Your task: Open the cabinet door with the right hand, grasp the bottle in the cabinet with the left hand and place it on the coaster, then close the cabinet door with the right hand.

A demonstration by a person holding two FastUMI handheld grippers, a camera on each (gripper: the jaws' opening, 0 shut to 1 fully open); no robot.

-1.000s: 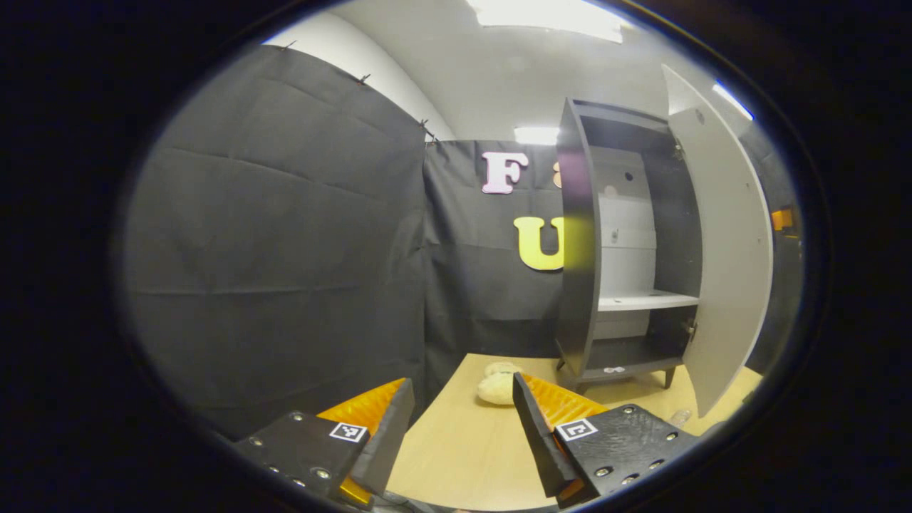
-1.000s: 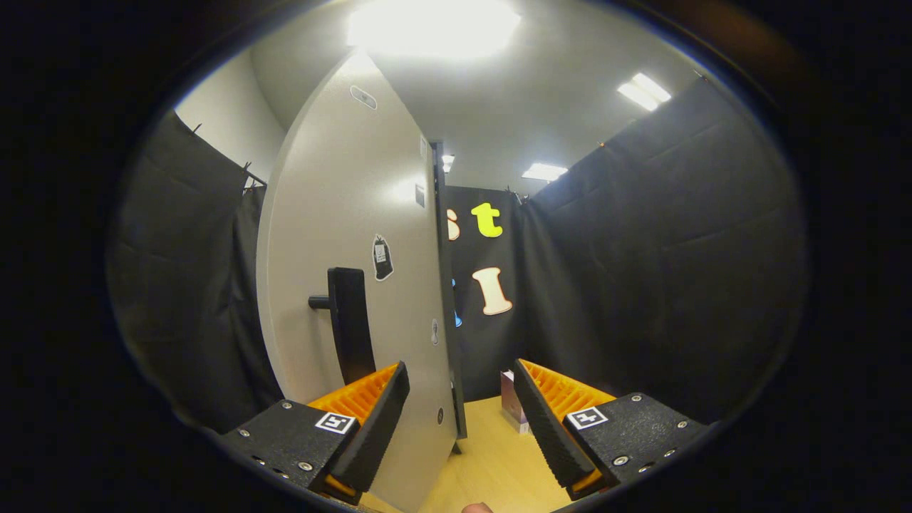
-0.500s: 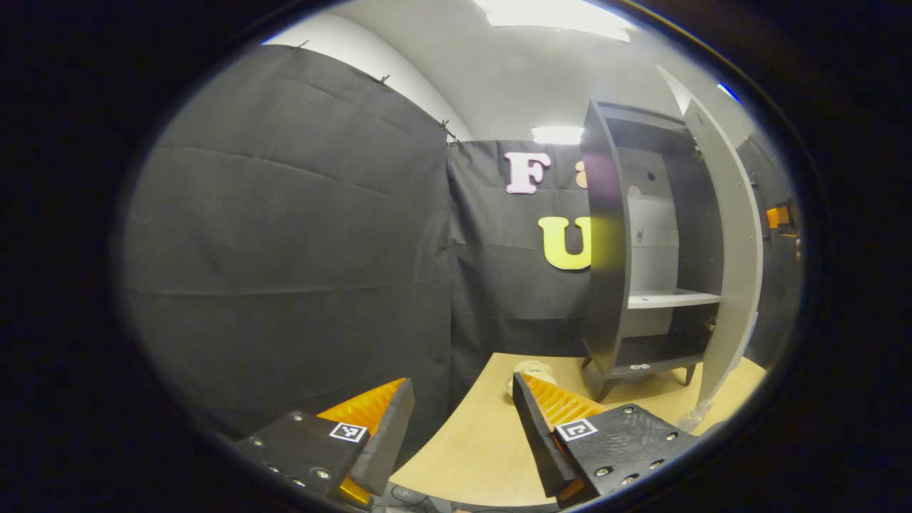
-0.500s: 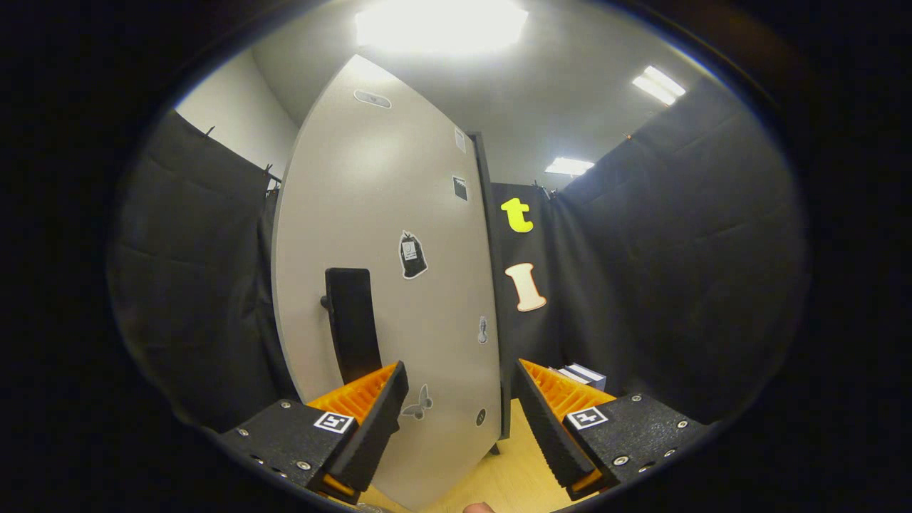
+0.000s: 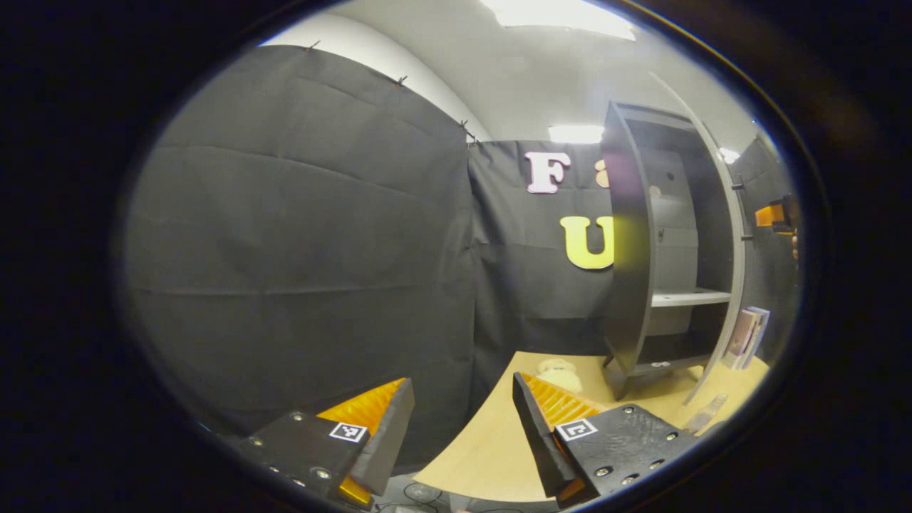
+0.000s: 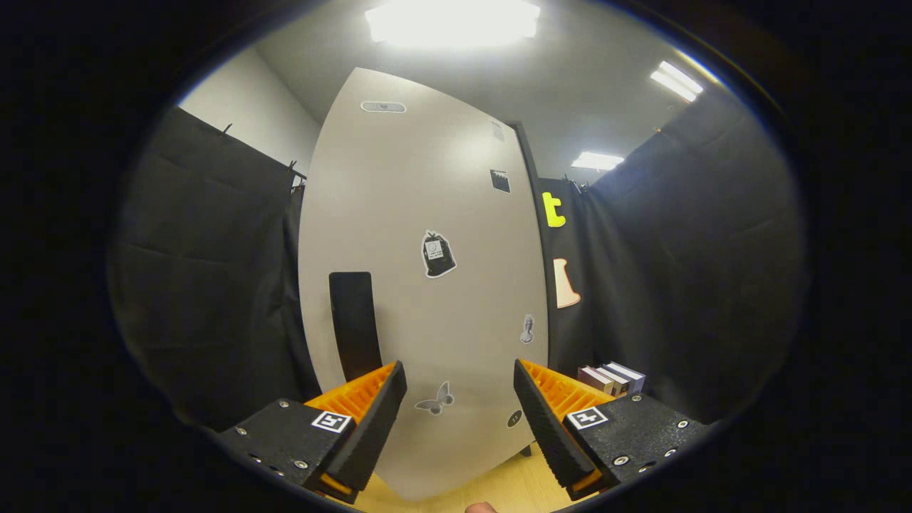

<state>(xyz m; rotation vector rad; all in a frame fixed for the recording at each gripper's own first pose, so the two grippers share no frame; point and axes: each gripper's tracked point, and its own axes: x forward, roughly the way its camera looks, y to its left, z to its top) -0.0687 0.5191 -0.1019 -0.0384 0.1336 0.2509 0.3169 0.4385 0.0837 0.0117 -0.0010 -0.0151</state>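
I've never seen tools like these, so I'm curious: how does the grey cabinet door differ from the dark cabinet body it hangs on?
The pale grey cabinet door is light, while the dark grey cabinet body is nearly black. The door carries small stickers and a black handle; the body's side looks plain. The door is one flat panel; the body is an open box holding a white shelf. Both stand tall and upright.

One cabinet (image 5: 630, 242) with one pale door (image 6: 427, 285) bearing one black handle (image 6: 354, 324) is seen, along with three upright books (image 6: 611, 377), one plush toy (image 5: 559, 372), one table (image 5: 499, 449) and two grippers.
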